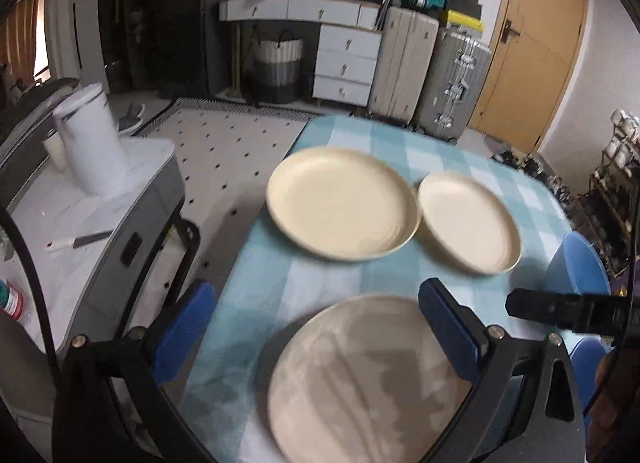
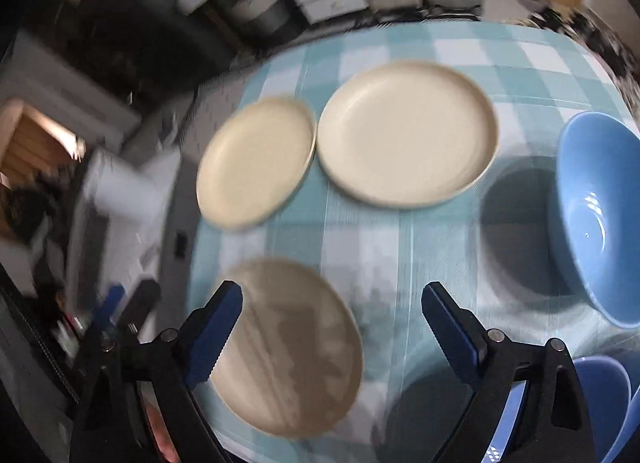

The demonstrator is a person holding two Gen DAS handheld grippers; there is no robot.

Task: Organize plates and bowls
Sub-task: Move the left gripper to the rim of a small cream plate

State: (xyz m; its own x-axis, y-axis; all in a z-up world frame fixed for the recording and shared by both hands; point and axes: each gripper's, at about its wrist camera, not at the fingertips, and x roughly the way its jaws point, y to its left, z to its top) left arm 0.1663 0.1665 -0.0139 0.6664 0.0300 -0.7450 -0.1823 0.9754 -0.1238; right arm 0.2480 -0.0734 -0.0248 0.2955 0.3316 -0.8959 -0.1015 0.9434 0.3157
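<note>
Three cream plates lie on a table with a blue-checked cloth [image 1: 360, 135] [image 2: 400, 255]. Two sit side by side at the back: the left plate [image 1: 342, 203] [image 2: 256, 161] and the right plate [image 1: 470, 223] [image 2: 408, 133]. The third plate [image 1: 368, 379] [image 2: 288, 347] lies nearest, in shadow. My left gripper [image 1: 320, 327] hovers open over its far rim. My right gripper [image 2: 334, 323] stands open, its left finger over that plate's right side and bare cloth between the pads. A blue bowl [image 2: 592, 215] [image 1: 580, 263] stands on the right, with more blue bowls [image 2: 600, 395] stacked at the near right.
A grey side cabinet [image 1: 132, 215] stands left of the table, with a white jar [image 1: 92, 143] and a knife [image 1: 80, 241] on it. Behind the table are suitcases [image 1: 432, 71], white drawers [image 1: 344, 63] and a wooden door [image 1: 536, 43]. The table's left edge drops to patterned floor [image 1: 224, 167].
</note>
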